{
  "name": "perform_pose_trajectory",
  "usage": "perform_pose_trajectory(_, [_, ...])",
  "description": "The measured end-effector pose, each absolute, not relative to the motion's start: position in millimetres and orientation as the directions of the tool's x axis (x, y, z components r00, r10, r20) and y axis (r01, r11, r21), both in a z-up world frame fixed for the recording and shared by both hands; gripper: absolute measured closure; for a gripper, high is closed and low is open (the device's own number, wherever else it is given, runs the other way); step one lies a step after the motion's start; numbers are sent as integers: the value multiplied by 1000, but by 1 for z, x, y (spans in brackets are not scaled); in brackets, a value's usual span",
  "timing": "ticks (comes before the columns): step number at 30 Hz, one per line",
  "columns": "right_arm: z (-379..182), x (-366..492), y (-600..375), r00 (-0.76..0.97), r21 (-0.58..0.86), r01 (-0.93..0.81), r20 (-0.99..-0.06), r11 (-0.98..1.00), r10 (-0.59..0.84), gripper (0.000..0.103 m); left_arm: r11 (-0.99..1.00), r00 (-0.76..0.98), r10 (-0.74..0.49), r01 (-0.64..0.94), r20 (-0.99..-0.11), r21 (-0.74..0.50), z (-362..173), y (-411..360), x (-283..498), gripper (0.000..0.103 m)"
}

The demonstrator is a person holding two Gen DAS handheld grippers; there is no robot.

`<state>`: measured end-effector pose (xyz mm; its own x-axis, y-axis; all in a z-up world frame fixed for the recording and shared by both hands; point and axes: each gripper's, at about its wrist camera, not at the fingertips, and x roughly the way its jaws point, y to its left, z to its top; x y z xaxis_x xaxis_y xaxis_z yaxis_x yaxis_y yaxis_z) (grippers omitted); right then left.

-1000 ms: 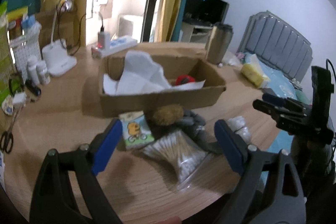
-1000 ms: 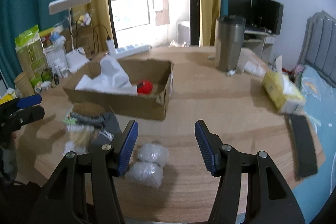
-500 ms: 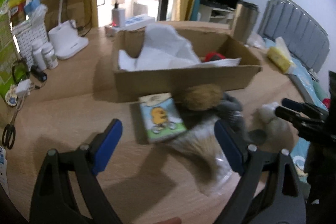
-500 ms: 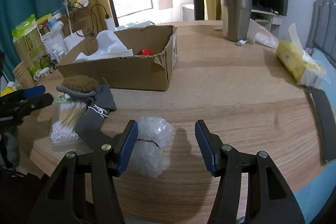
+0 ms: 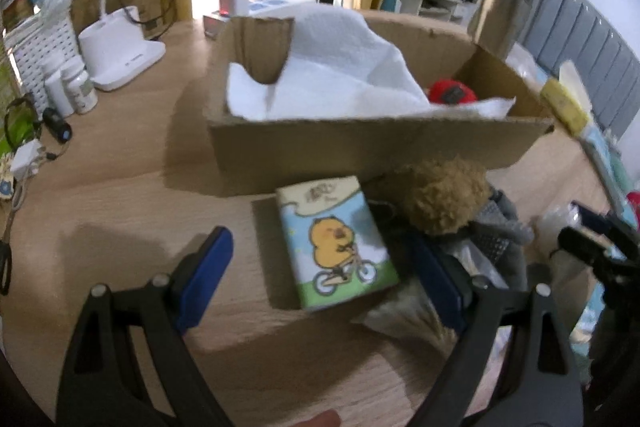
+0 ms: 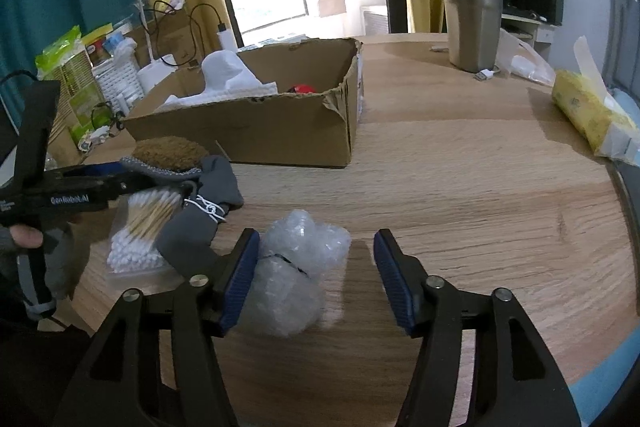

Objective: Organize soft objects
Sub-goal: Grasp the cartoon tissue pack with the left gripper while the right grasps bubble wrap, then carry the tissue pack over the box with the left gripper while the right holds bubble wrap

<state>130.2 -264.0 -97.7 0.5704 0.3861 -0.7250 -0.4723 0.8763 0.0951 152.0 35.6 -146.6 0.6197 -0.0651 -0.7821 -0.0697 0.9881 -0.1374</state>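
- Progress, judged from the layout: early to middle. The cardboard box (image 5: 372,147) on the worktop (image 6: 460,187) already holds a white cloth (image 5: 344,67) and a red item (image 5: 450,91); what the red item is, I cannot tell.
- Still out on the worktop, just in front of the box: tissue pack (image 5: 338,241) with a cartoon print, brown fuzzy pad (image 5: 442,197), grey sock (image 6: 208,211), bag of cotton swabs (image 6: 140,235), bubble wrap bundle (image 6: 300,271).
- Left tool (image 5: 320,279): spread wide, gripping nothing. The tissue pack lies between its fingers with clear gaps on both sides. Likely the next pick.
- Right tool (image 6: 316,279): jaws opening, nothing gripped. The bubble wrap lies between them, hard against the left finger (image 6: 240,279) and apart from the right one.
- Left wrist view only: the tissue pack, hidden from the other camera, and a look down into the box showing the cloth filling its left part and the red item near the right end.
- Right wrist view only: the bubble wrap clearly, a steel tumbler (image 6: 472,15) and a yellow packet (image 6: 588,111) well apart from the box, and the left tool from the side, held in a hand (image 6: 24,237).
- The swabs are blurred in the left view, sharp in the right.
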Motion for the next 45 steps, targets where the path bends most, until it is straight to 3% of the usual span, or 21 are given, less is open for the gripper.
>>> perform_pose_trajectory(11, [-102,128,-260,534,110,-518,-733,848,421,39,999,598,-16,-31,-801,-44,-153,32,149,14])
perform_pose_trajectory(13, [-106,124,-252,516,102,-542,-743,834,426,43,999,608,-11,-31,-794,-37,-152,32,147,18])
perform_pose_trajectory(18, [-111,120,-240,509,75,-564,-752,822,419,56,998,604,-38,-16,-796,-60,-153,33,152,45])
perform_pose_trajectory(21, [-110,123,-243,511,80,-557,-752,827,417,58,999,595,-43,15,-803,-42,-155,27,152,51])
perform_pose_trajectory(45, [-82,129,-241,569,27,-546,-721,838,394,61,997,692,-80,38,-718,-74,-122,39,112,55])
